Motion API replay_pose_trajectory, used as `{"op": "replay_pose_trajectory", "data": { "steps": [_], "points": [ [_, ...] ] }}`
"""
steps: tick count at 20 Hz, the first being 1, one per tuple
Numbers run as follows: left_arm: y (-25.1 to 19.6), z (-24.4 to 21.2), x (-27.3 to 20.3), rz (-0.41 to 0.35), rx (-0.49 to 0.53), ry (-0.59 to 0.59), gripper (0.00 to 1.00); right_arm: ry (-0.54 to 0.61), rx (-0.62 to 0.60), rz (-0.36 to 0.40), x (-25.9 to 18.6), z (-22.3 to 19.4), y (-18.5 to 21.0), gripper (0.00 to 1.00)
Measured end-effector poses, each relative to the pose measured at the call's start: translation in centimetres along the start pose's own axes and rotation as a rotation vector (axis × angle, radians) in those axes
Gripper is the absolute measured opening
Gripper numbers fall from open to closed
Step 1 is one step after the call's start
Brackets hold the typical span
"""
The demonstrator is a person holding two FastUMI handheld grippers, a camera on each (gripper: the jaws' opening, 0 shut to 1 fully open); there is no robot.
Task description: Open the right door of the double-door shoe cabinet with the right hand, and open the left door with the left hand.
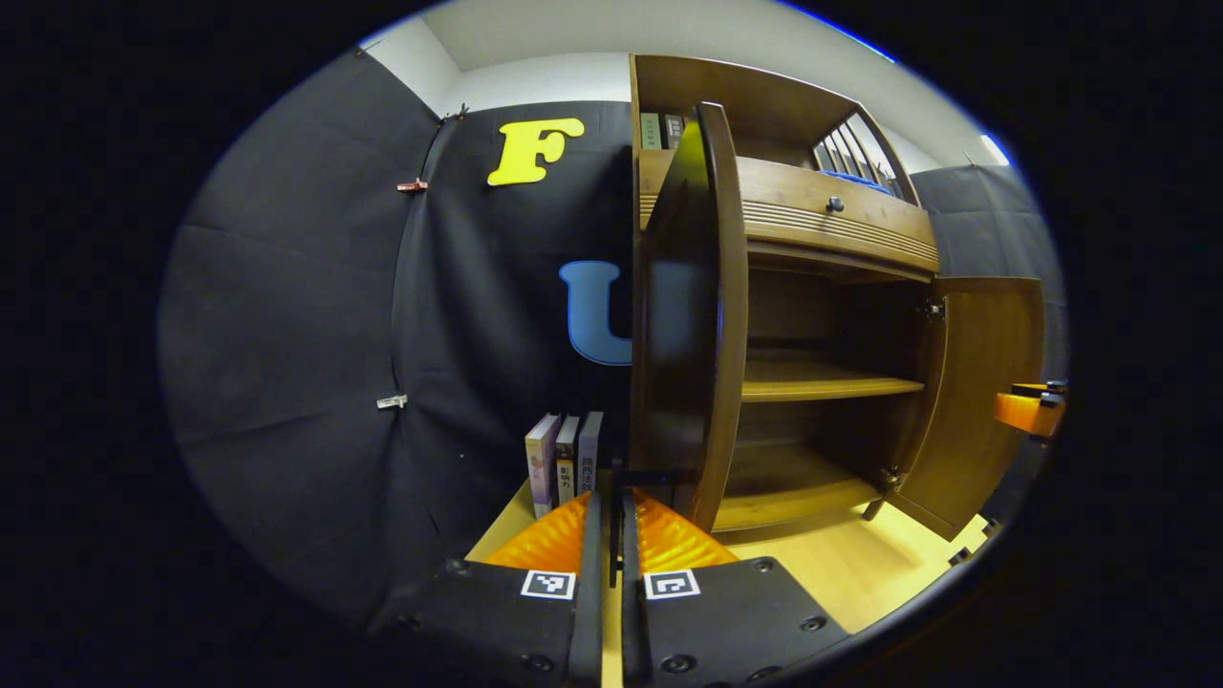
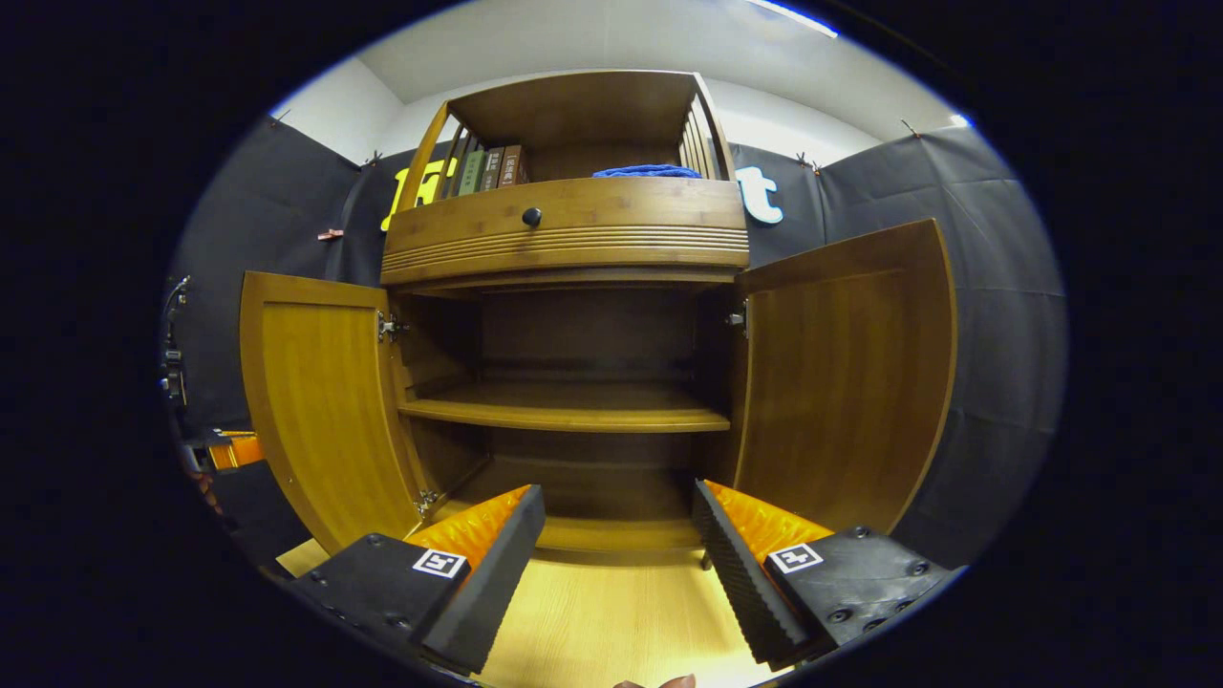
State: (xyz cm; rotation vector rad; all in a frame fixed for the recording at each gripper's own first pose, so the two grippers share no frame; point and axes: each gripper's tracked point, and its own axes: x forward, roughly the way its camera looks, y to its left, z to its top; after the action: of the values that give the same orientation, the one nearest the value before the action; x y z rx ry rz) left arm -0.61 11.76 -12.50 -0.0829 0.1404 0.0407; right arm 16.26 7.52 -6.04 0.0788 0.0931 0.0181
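Note:
The wooden shoe cabinet (image 2: 564, 239) stands with both doors swung wide. Its left door (image 2: 320, 411) shows edge-on (image 1: 715, 315) in the left gripper view. My left gripper (image 1: 611, 492) is shut at that door's outer face, on a dark handle (image 1: 654, 474) low on the door. From the right gripper view, the left gripper (image 2: 232, 449) is an orange shape behind the left door. The right door (image 2: 846, 382) hangs open at the right (image 1: 984, 392). My right gripper (image 2: 616, 535) is open before the cabinet's middle, holding nothing; its orange body (image 1: 1027, 411) shows past the right door.
Inside, a shelf (image 2: 564, 413) crosses the bare cabinet. Above are a drawer with a black knob (image 2: 531, 217), books (image 2: 489, 168) and a blue cloth (image 2: 646, 172). Three books (image 1: 564, 463) stand on the pale wooden floor (image 2: 592, 612) left of the cabinet.

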Motion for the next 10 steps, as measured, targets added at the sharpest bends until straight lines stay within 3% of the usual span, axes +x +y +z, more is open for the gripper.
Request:
{"op": "replay_pose_trajectory", "data": {
  "steps": [3, 4, 5, 7, 10],
  "points": [
    [-0.2, 0.0, -1.0, 0.007, 0.008, 0.004, 0.12, -0.003, -0.001, 0.022, 0.4, 0.2, 0.8, 0.94],
    [-0.2, 0.0, -1.4, 0.01, 0.01, 0.006, 0.12, -0.002, 0.0, 0.032, 0.7, 0.4, 1.3, 0.99],
    [-0.4, 0.1, -1.7, 0.009, 0.009, 0.008, 0.12, -0.002, 0.0, 0.04, 1.0, 0.4, 1.6, 0.94],
    [-0.9, 0.2, -2.6, 0.013, 0.011, 0.009, 0.1, -0.003, -0.003, 0.059, 1.3, 0.6, 2.2, 0.99],
    [-1.8, 0.5, -3.7, 0.026, 0.033, 0.009, 0.15, -0.001, -0.003, 0.082, 1.8, 0.7, 2.5, 0.94]
  ]
}}
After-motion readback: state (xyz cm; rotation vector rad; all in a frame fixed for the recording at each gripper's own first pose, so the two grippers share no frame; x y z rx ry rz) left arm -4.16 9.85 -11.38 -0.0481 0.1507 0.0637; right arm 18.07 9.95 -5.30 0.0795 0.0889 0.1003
